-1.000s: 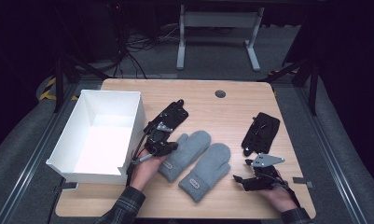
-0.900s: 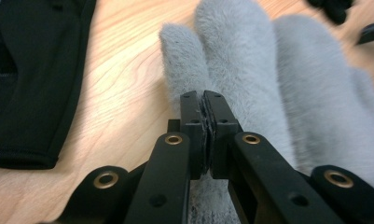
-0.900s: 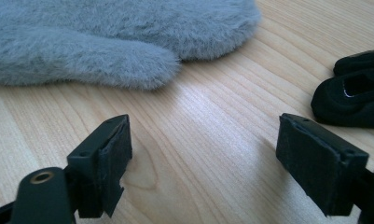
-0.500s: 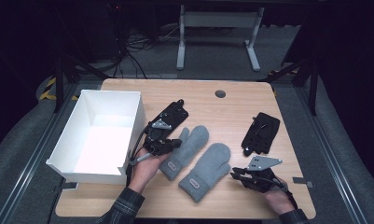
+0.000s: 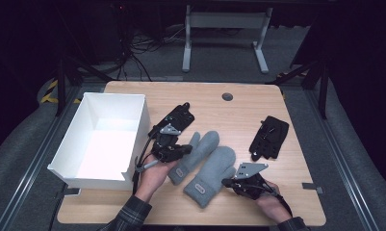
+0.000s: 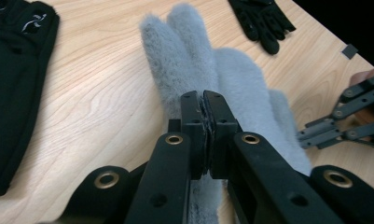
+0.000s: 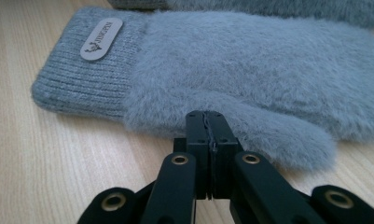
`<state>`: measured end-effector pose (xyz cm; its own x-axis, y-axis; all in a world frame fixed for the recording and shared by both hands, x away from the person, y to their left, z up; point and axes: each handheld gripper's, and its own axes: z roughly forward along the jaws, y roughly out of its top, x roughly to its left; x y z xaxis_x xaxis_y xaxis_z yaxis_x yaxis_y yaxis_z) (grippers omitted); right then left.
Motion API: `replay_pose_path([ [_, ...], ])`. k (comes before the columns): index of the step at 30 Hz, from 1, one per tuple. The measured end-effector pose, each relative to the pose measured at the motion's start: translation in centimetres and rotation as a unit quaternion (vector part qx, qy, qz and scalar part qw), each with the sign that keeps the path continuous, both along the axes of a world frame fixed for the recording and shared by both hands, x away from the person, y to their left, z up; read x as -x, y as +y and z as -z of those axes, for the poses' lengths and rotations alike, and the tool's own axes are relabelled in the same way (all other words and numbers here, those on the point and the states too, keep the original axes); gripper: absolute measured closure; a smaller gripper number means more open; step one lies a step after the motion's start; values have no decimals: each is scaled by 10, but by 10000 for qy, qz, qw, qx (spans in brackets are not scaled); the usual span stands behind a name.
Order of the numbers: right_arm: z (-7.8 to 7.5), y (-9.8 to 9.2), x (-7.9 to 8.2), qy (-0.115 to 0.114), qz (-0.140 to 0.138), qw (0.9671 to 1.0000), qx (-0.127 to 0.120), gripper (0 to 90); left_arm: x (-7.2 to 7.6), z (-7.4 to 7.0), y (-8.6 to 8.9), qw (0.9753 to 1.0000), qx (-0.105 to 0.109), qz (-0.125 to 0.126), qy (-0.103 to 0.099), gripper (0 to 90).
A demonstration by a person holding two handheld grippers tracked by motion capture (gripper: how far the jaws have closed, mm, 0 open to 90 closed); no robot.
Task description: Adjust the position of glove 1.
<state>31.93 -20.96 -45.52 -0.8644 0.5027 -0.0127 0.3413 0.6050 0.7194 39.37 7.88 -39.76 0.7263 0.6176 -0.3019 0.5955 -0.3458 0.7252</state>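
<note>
Two grey fuzzy mittens lie side by side at the table's middle, the left mitten (image 5: 196, 151) and the right mitten (image 5: 211, 177). My left gripper (image 5: 185, 148) hovers over the left mitten (image 6: 175, 56) with its jaws pressed together and nothing between them (image 6: 204, 99). My right gripper (image 5: 225, 182) sits low at the right mitten's thumb side. In the right gripper view its shut tips (image 7: 207, 117) reach the edge of the fuzzy thumb (image 7: 287, 135). The ribbed cuff carries a grey label (image 7: 100, 39).
A white open box (image 5: 142, 120) stands at the table's left. One black glove (image 5: 178, 117) lies just behind my left gripper, another black glove (image 5: 270, 137) at the right. A round grommet hole (image 5: 226, 96) is near the far edge.
My right gripper has slid left across the table to the right mitten's thumb. My left gripper has edged a little farther over the left mitten. The mittens have not moved.
</note>
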Motion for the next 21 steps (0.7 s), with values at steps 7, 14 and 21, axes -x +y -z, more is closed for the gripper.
replay_pose_path([
  [7,-1,3,-4,-29,19,10000,12,900,6,-5,-7,9999,87,122,52,881],
  [14,0,7,-8,-63,36,10000,15,900,10,-10,-12,9997,136,208,68,882],
  [21,1,14,-14,-51,13,10000,-17,900,14,-11,-19,9994,80,320,92,881],
])
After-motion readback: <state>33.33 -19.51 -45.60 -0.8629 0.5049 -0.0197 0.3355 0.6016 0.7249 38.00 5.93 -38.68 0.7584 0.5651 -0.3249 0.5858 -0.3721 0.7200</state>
